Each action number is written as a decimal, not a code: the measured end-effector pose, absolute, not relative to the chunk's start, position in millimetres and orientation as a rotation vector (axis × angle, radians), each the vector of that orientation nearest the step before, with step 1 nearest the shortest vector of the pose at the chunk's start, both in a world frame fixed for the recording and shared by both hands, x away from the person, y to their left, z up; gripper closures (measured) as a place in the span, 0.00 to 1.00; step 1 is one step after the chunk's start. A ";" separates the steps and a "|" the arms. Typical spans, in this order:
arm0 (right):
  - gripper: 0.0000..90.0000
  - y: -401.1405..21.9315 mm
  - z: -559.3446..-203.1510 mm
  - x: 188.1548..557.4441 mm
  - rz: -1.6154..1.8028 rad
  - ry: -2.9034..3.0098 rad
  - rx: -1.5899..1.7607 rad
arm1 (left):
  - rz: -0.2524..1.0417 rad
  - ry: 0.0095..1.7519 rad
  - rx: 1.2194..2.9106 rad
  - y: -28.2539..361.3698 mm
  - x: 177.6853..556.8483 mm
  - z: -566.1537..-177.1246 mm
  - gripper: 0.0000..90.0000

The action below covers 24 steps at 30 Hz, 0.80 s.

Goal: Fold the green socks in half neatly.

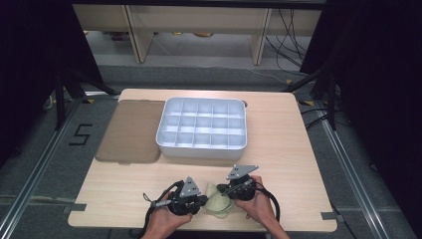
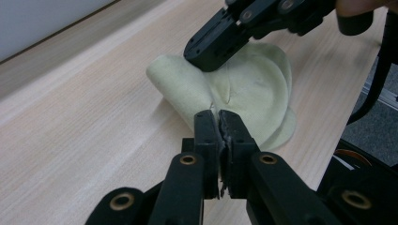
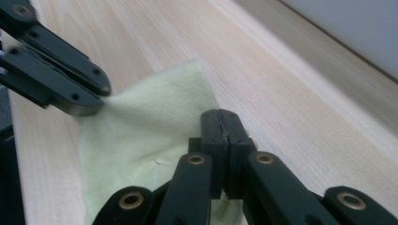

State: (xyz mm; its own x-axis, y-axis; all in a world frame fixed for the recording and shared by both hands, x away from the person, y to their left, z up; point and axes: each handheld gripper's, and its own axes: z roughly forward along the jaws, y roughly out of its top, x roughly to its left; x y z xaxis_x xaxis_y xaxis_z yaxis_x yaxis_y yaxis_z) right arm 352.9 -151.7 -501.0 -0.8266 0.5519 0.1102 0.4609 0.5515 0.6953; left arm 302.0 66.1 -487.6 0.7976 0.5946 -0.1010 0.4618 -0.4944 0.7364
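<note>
**Both grippers pinch a pale cloth at the near table edge**

Nearest the person, two hands come in from the bottom of the high view, each with a gripper. The left gripper [image 1: 201,201] has its jaws pressed together on a fold of the pale yellow-green cloth [image 1: 219,201]; in the left gripper view the cloth [image 2: 248,89] bunches up right at the tips of that gripper [image 2: 218,115]. The right gripper [image 1: 222,190] is likewise clamped tight on the cloth, with fabric [image 3: 141,131] lying under and beside its closed tips [image 3: 220,115]. The two grippers sit close together, pointing toward each other, the cloth between them on the light wooden table [image 1: 298,149].

Farther back, well apart from the cloth, stands a white compartment tray [image 1: 201,147]. Just beside it on its left lies a flat brown lid [image 1: 130,130].
</note>
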 end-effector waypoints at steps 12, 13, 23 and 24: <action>1.00 -156.3 -495.9 352.7 1.161 2.627 0.882 | 0.236 0.756 2.182 67.2 302.1 -485.0 0.96; 1.00 -158.7 -492.8 351.9 1.167 2.621 0.883 | 0.249 0.767 2.188 68.1 301.9 -484.5 0.96; 1.00 -177.3 -485.8 328.1 1.205 2.658 0.877 | 0.263 0.772 2.175 71.8 301.4 -480.8 0.96; 1.00 -176.4 -487.4 327.7 1.188 2.668 0.881 | 0.267 0.763 2.177 71.9 301.2 -480.0 0.96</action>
